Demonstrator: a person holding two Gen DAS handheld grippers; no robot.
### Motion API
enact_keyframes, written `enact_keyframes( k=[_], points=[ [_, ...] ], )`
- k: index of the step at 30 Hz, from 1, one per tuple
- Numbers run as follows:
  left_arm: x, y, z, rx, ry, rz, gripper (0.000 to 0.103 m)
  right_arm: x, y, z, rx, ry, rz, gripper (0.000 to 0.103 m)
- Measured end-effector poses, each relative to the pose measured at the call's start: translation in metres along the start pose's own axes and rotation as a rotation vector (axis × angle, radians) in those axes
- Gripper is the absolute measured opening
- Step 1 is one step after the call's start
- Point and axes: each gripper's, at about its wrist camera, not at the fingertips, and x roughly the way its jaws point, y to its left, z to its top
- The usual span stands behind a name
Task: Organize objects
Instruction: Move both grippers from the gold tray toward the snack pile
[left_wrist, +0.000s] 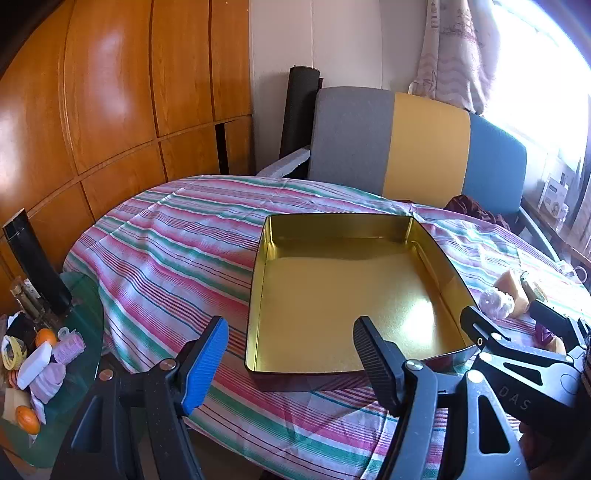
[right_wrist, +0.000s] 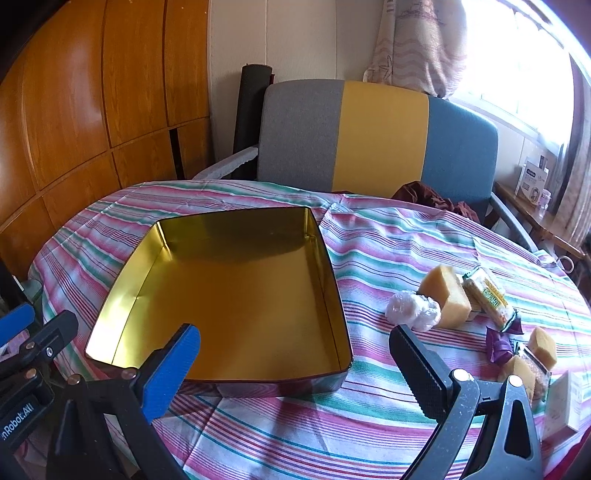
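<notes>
On striped cloth, gold-lined tin; seemingly empty.

Background: wood-panelled wall fills the left of both views, glossy orange-brown, divided by dark seams into tall upper panels and shorter lower ones. A plain cream wall adjoins it at top centre. A dark rolled mat stands upright against that wall. Armchair behind the table, backrest in three vertical bands: grey, yellow, blue; pale armrest at its left. Patterned curtain hangs at upper right, beside a window blown out by strong daylight. Below the window, a wooden ledge holds a white box. Table covered by a pink, green and white striped cloth. Lower left of the left view: glass-topped side table, cluttered.
</notes>
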Motion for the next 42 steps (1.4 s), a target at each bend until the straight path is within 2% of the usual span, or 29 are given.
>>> enact_keyframes(
  k=[14, 17, 21, 23, 27, 30, 33, 35, 42],
  points=[
    [0.010, -0.014, -0.004, 0.041, 0.038, -0.036, 0.071, 0.009, -0.012, -0.003, 0.013, 0.021, -0.008, 0.103],
    [0.014, -0.017, -0.006, 0.052, 0.059, -0.091, 0.071, 0.011, -0.015, -0.003, 0.019, 0.026, -0.010, 0.103],
    [0.017, -0.023, -0.010, 0.058, 0.096, -0.245, 0.071, 0.014, -0.025, -0.004, 0.034, 0.036, -0.020, 0.103],
    [0.018, -0.030, -0.011, 0.073, 0.128, -0.271, 0.071, 0.014, -0.030, -0.005, 0.046, 0.038, -0.028, 0.103],
    [0.018, -0.051, -0.016, 0.141, 0.135, -0.331, 0.071, 0.013, -0.046, -0.006, 0.069, 0.043, -0.038, 0.103],
    [0.015, -0.063, -0.013, 0.171, 0.127, -0.398, 0.071, 0.011, -0.070, -0.009, 0.099, 0.054, -0.050, 0.103],
    [0.011, -0.079, -0.009, 0.215, 0.114, -0.431, 0.072, 0.009, -0.106, -0.013, 0.143, 0.080, -0.080, 0.103],
    [0.012, -0.092, -0.004, 0.248, 0.120, -0.458, 0.076, 0.006, -0.134, -0.015, 0.181, 0.091, -0.107, 0.103],
    [0.023, -0.161, 0.012, 0.386, 0.208, -0.547, 0.077, -0.014, -0.253, -0.026, 0.364, 0.124, -0.279, 0.103]
  ],
)
